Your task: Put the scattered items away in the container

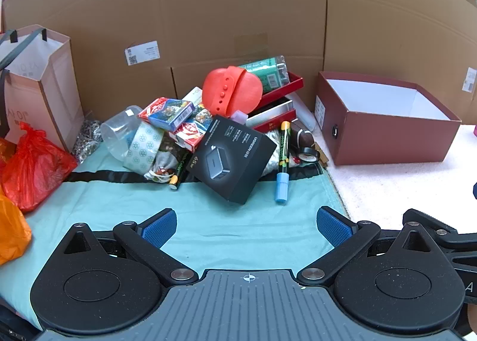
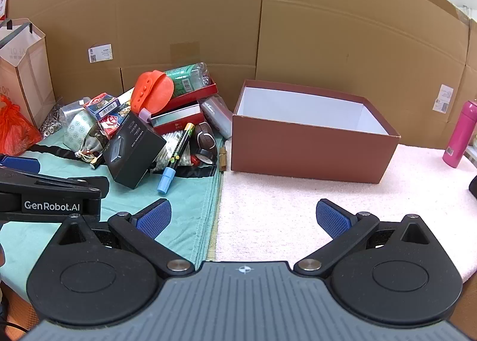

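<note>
Above the green cloth [image 1: 208,222], I held my left gripper [image 1: 246,223] tilted down, jaws spread and empty, short of the pile [image 1: 214,132]. My right gripper [image 2: 244,219], equally spread, tilted toward the empty box [image 2: 310,147].

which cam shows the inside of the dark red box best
The right wrist view: the dark red box sits near the middle of the frame, and its white interior shows on the floor and the back and side walls, with nothing in it. The left wrist view has the box toward the right edge, where less of the floor shows.
</note>
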Demonstrator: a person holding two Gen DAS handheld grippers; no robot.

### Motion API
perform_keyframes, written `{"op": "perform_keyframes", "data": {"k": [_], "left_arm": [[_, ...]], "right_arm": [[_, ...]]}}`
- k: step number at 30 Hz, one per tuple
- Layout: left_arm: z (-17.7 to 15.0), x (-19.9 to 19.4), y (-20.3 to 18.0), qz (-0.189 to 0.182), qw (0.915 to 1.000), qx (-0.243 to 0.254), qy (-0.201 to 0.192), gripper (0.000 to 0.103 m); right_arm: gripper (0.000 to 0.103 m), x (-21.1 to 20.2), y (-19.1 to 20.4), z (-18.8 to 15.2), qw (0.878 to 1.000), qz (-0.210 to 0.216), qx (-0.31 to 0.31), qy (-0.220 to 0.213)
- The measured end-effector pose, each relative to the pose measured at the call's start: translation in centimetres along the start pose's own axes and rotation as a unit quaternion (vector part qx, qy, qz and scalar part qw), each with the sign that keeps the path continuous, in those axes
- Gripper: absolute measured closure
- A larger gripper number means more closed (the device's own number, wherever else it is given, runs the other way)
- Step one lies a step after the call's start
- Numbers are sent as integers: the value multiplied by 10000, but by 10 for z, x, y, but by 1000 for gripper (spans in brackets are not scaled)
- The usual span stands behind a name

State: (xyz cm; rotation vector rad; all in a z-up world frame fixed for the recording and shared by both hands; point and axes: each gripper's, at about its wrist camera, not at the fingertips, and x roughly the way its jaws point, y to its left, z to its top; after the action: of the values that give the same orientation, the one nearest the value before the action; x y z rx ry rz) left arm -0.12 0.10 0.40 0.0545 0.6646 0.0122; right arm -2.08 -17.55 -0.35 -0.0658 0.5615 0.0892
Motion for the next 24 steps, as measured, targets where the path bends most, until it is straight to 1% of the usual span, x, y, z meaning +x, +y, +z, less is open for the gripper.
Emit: {"op": "perform_keyframes", "data": {"k": [24], "left_arm": [[-2, 6, 1, 6, 10000, -3, 60, 0]], "right_arm": [[0, 6, 0, 0, 10000, 21, 53, 68]]}}
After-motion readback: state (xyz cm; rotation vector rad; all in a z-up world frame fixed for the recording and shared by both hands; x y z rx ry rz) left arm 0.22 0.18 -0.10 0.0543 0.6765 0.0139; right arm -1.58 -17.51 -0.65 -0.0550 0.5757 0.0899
